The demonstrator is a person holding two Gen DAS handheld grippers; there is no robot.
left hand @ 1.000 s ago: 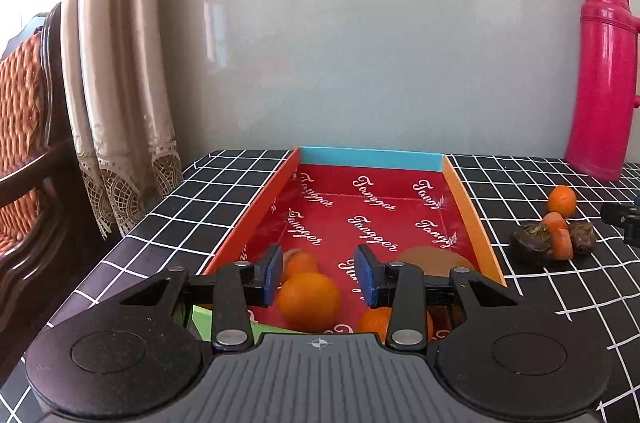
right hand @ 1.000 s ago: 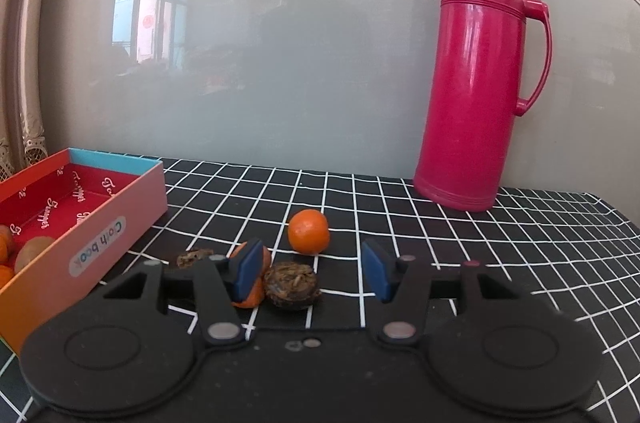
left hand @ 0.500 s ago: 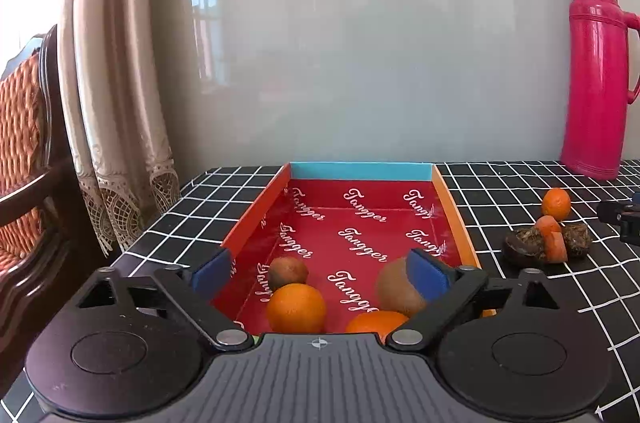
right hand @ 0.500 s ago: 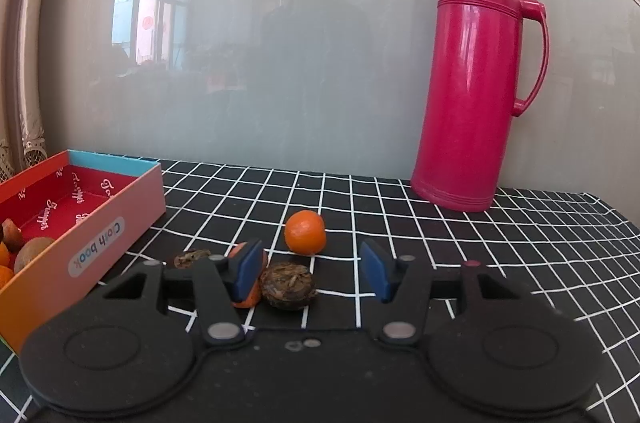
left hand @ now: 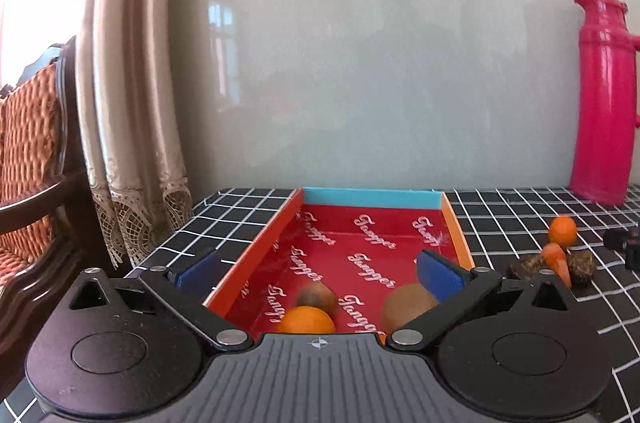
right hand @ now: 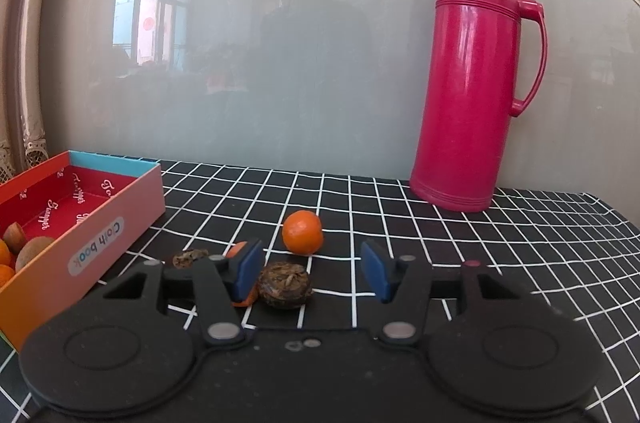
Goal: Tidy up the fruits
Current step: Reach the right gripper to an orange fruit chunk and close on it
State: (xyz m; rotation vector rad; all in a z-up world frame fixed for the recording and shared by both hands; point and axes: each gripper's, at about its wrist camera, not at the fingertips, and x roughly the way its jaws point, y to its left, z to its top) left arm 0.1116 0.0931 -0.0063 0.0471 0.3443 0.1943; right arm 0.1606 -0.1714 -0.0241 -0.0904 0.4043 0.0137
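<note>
My left gripper [left hand: 316, 269] hangs over the near end of the red box [left hand: 370, 198]; its jaws are opening and stand wide, with nothing pressed between the pads. Below them in the box lie an orange [left hand: 306, 319], a small brown fruit [left hand: 316, 297] and a kiwi [left hand: 404, 303]. My right gripper [right hand: 313, 273] is open low over the tablecloth. A dark wrinkled fruit [right hand: 285, 285] lies between its fingers, close to the left pad. An orange piece [right hand: 240, 249] shows behind that pad. A tangerine [right hand: 302, 231] sits just beyond.
A tall pink thermos [right hand: 472, 83] stands at the back right against the glossy wall. The box's outer wall [right hand: 116, 223] is left of the right gripper. A curtain [left hand: 132, 103] and a wooden chair [left hand: 32, 163] are past the table's left edge.
The left jaws spread from close around the orange to wide, and the orange now lies in the box. The left view tilted up a little. The right gripper kept still.
</note>
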